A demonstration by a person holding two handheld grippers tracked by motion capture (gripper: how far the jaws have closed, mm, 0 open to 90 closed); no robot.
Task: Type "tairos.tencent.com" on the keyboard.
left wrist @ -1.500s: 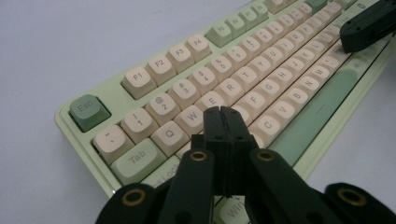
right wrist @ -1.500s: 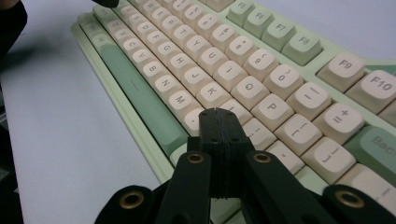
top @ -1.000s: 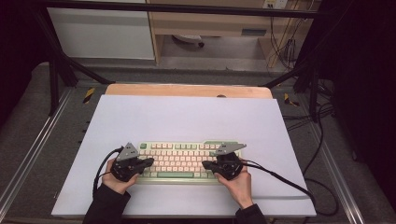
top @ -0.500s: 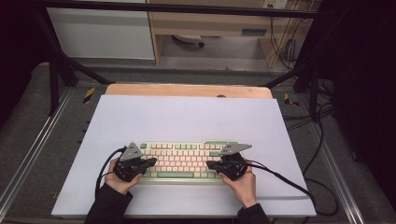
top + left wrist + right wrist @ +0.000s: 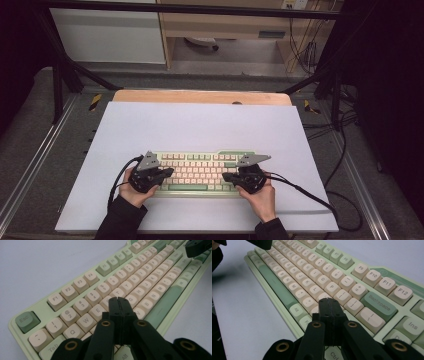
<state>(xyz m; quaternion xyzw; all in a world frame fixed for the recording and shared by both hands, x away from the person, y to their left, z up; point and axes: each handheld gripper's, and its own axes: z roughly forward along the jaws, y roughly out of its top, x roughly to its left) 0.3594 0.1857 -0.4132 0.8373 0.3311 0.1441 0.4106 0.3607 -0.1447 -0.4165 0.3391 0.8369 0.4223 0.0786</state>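
The keyboard [image 5: 199,172] lies flat near the front of the white worktop [image 5: 200,125], long axis running left to right, function row on the far side. The left gripper [image 5: 167,172] and the right gripper [image 5: 227,177] hover over its ends, fingers clenched on nothing.

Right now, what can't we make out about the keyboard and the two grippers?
- Left gripper view: its shut jaws cover the keys under the tips; contact with the keyboard can't be told.
- Right gripper view: same, jaws hide the keys near the Backspace key; the Ins key side is cut off by the frame edge.
- High view: key legends too small; hands cover both keyboard ends.
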